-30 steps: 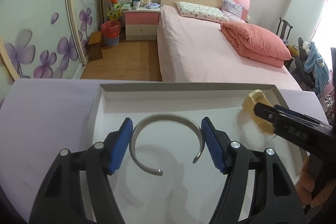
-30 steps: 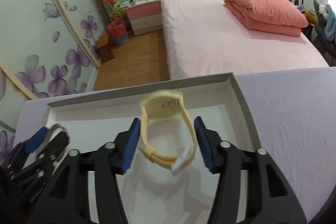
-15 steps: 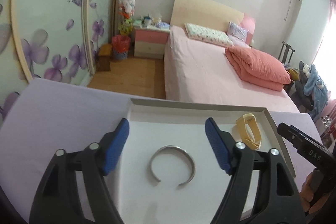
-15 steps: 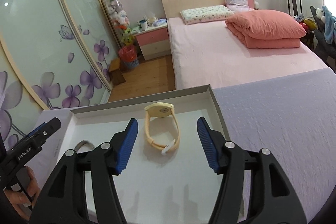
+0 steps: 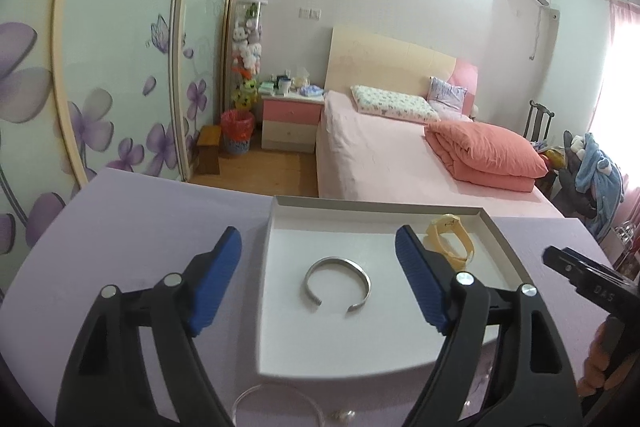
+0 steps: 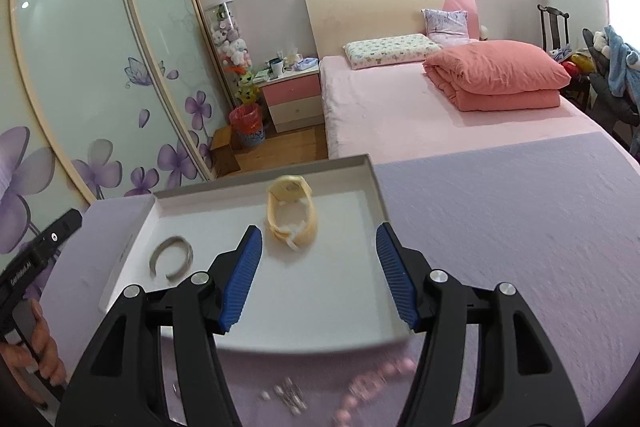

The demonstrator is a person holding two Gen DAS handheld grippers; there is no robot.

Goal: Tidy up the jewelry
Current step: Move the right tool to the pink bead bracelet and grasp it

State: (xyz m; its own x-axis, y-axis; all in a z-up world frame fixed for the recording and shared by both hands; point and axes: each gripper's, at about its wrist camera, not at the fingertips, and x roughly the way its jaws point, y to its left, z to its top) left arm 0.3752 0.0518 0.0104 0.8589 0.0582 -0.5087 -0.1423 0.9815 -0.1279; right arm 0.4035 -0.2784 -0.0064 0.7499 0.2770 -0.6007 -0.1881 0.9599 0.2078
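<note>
A white tray (image 5: 380,205) sits on a purple cloth. On its floor a silver open bangle (image 5: 338,259) lies flat, and a yellow watch (image 5: 450,235) stands on its strap at the back right. My left gripper (image 5: 318,231) hovers over the tray's near left part. Its jaws are opening and nothing is between them. In the right wrist view the watch (image 6: 290,189) and bangle (image 6: 188,251) lie apart in the tray (image 6: 260,179). My right gripper (image 6: 319,229) hangs open just short of the watch, holding nothing.
Small loose pieces lie on the cloth in front of the tray: a clear ring (image 5: 276,393), tiny earrings (image 6: 288,397) and a blurred pink bead bracelet (image 6: 372,383). A person's hand (image 6: 36,355) holds the left gripper. A bed and a wardrobe stand beyond the table.
Both grippers have drawn back and risen from the tray, leaving the bangle and the watch lying in it. The left jaws have spread wider.
</note>
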